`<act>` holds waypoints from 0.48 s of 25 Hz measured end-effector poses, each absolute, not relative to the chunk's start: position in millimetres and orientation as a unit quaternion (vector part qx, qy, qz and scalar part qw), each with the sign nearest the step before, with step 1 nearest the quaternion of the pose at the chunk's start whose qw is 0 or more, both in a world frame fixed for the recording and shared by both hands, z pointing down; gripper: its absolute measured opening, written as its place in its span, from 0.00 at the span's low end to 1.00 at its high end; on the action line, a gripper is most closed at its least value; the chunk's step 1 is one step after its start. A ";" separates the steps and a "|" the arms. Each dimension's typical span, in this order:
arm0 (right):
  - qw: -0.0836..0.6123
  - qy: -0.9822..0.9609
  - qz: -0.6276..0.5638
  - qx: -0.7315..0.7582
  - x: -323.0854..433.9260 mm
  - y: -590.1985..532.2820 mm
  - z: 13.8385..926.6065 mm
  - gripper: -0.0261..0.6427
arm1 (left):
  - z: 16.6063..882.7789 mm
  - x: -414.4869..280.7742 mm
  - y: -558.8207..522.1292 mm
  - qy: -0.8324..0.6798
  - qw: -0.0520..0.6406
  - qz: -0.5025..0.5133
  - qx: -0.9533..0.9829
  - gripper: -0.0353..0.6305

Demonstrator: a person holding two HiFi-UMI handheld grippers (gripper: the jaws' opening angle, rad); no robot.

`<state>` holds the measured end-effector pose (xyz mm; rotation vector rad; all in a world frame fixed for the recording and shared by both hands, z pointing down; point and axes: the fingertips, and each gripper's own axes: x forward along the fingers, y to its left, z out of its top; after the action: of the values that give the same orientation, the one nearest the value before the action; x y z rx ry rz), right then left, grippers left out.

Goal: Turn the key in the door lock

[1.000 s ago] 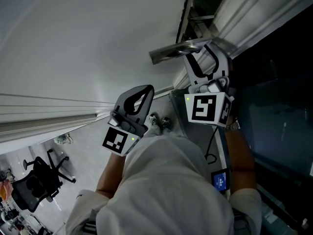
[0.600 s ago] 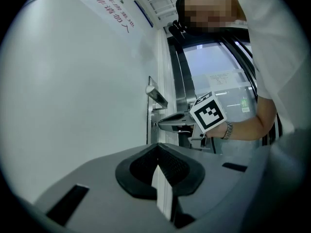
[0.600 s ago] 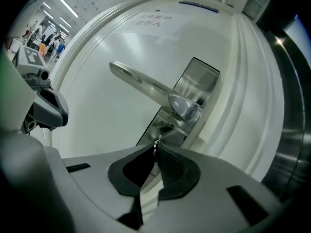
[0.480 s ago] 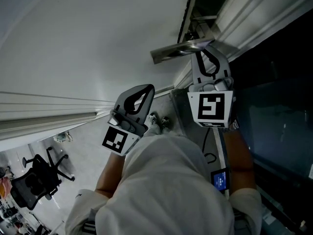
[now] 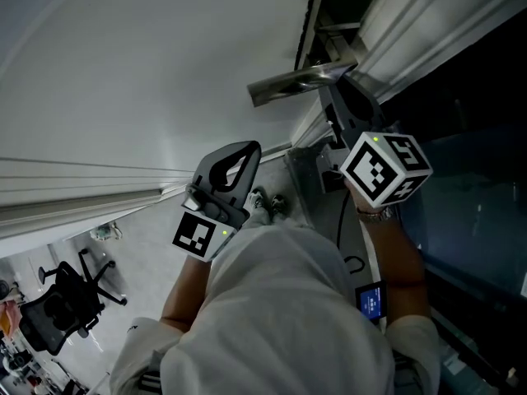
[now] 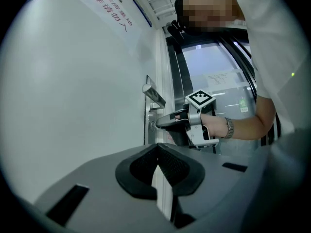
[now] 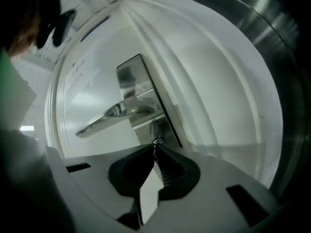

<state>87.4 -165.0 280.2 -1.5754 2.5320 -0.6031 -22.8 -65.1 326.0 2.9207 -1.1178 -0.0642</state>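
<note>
Right gripper view, right hand-held gripper (image 7: 154,150) just closed, pinching thin silvery key (image 7: 156,142) (edge-on), below lever handle (image 7: 114,113).

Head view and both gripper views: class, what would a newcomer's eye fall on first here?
The right gripper reaches to the white door, and its jaws, just closed, pinch a small key in the lock below the steel handle. To its left in the head view, the left gripper is held apart from the door, shut and empty.
</note>
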 end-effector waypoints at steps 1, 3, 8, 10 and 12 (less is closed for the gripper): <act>0.084 0.826 -0.242 -0.502 88.2 -165.5 280.5 0.07 | 325.3 -22.5 -65.3 -0.358 0.007 -0.022 0.933 0.06; 0.144 0.815 -0.314 -0.466 89.0 -167.4 279.3 0.07 | 324.6 -21.9 -66.1 -0.359 0.007 -0.022 0.933 0.06; 0.193 0.805 -0.363 -0.427 88.9 -168.1 277.4 0.07 | 322.7 -23.4 -65.9 -0.363 0.007 -0.025 0.931 0.06; 0.139 0.836 -0.298 -0.439 85.8 -165.1 279.2 0.10 | 322.8 -24.5 -66.0 -0.365 0.007 -0.025 0.931 0.06; 0.051 0.863 -0.203 -0.460 82.7 -161.5 281.6 0.28 | 323.6 -25.7 -66.5 -0.366 0.007 -0.024 0.930 0.06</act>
<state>82.7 -161.5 281.6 -1.3986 2.6264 -0.6162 -25.7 -66.5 323.6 2.9094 -1.1451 -0.0751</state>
